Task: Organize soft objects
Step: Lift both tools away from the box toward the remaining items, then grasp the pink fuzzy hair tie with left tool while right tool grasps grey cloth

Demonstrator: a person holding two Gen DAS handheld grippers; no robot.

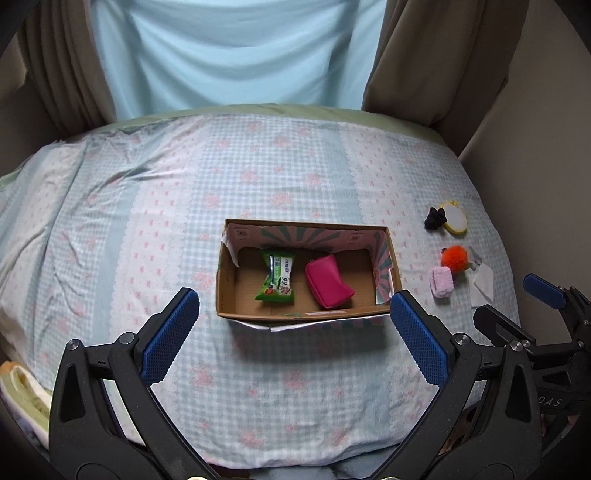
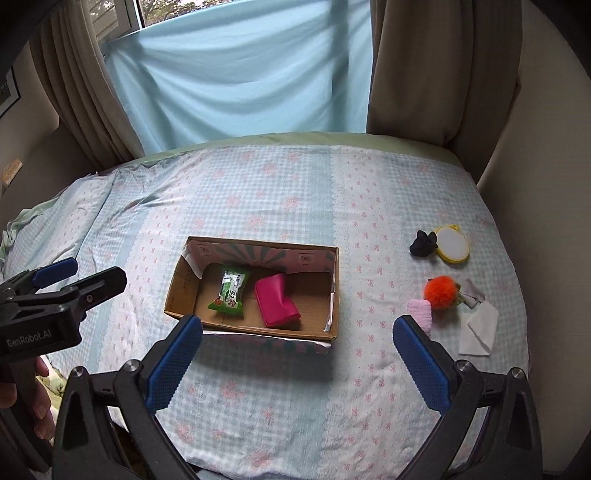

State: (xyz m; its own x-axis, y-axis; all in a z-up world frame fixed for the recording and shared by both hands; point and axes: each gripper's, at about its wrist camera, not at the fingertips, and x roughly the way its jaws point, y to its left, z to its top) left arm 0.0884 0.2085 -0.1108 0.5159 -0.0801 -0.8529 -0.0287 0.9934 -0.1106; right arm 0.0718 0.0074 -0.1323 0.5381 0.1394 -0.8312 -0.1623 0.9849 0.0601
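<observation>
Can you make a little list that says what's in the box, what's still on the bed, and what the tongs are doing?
In box: green packet, pink pouch
On bed, right of box: black toy, yellow oval, orange pom-pom, pink roll, white paper
Left tongs: open, empty, before the box
Right tongs: open, empty, near the pink roll

It was a bedroom in a home: a bed [image 2: 295, 192] under a checked, flowered sheet [image 1: 258, 166], brown curtains [image 2: 443, 66] either side of a window [image 2: 122, 14], and a pale blue cloth [image 2: 240, 74] hung across it.
</observation>
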